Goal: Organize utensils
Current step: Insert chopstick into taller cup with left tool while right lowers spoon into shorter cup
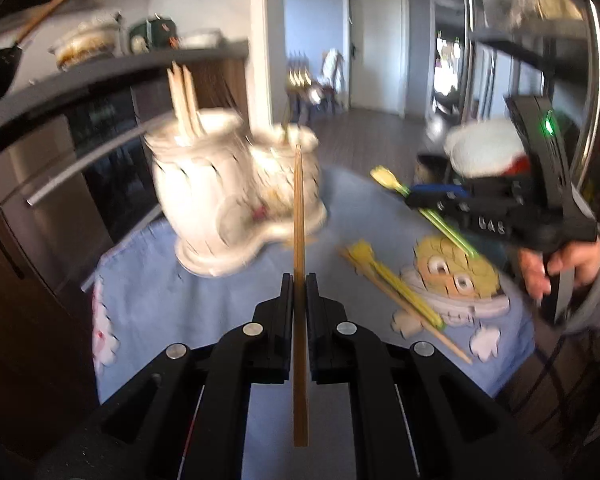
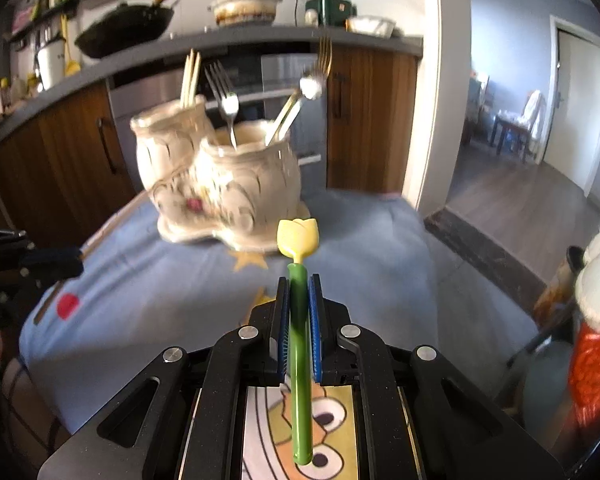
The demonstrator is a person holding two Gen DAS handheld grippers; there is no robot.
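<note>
The left gripper (image 1: 299, 280) has its jaws closed on a wooden chopstick (image 1: 299, 216), which runs straight out between them and back under the camera, its far tip pointing toward the ceramic utensil holder (image 1: 220, 200). The right gripper (image 2: 299, 284) has its jaws clamped on the green handle of a tulip-shaped utensil (image 2: 299, 236), whose yellow flower head sticks out just past the blue pads (image 2: 315, 320); whether it is a spoon or a fork cannot be told.

The cream holder, seen closer in the right wrist view (image 2: 228, 184), has two joined pots on one base and stands on the counter, which is covered by a blue cloth (image 2: 360, 248) with a cartoon print. One pot holds upright chopsticks (image 2: 190, 78); the other holds forks (image 2: 222, 88) and a spoon (image 2: 310, 86), all leaning out over the rim.

In the left wrist view the right gripper (image 1: 416, 200) appears at the right, held by a hand (image 1: 556, 268), raised above the cloth. Beneath it, on the cloth, lie another yellow-headed utensil (image 1: 380, 272) and a loose chopstick (image 1: 440, 332), side by side and near the cartoon figure. Much of that view is blurred.
</note>
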